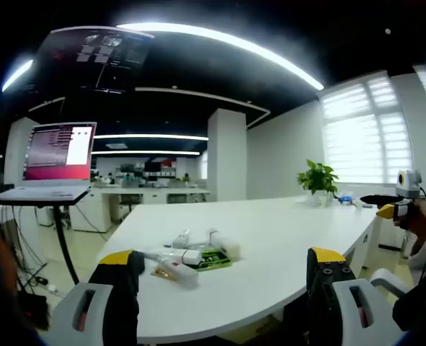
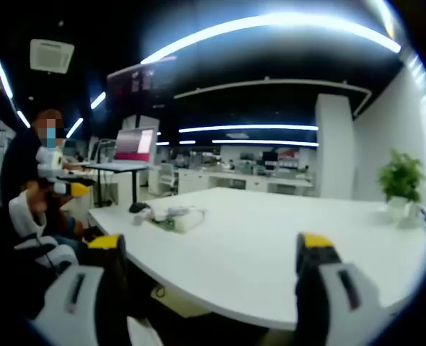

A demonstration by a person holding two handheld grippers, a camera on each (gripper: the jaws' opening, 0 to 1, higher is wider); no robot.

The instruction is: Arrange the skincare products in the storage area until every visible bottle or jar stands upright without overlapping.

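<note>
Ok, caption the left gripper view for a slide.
Open left claw faces skincare products lying clustered on a white table, potted plant behind.

The skincare products sit in a small heap on the white table — too small and blurred in the left gripper view to tell bottle from jar, or which ones stand and which lie. In the right gripper view the same cluster is tinier still, a pale smear at centre left. The laptop screen's text is unreadable. A seated person at the left edge is partly cut off — the lower body is hidden behind the near jaw.
</note>
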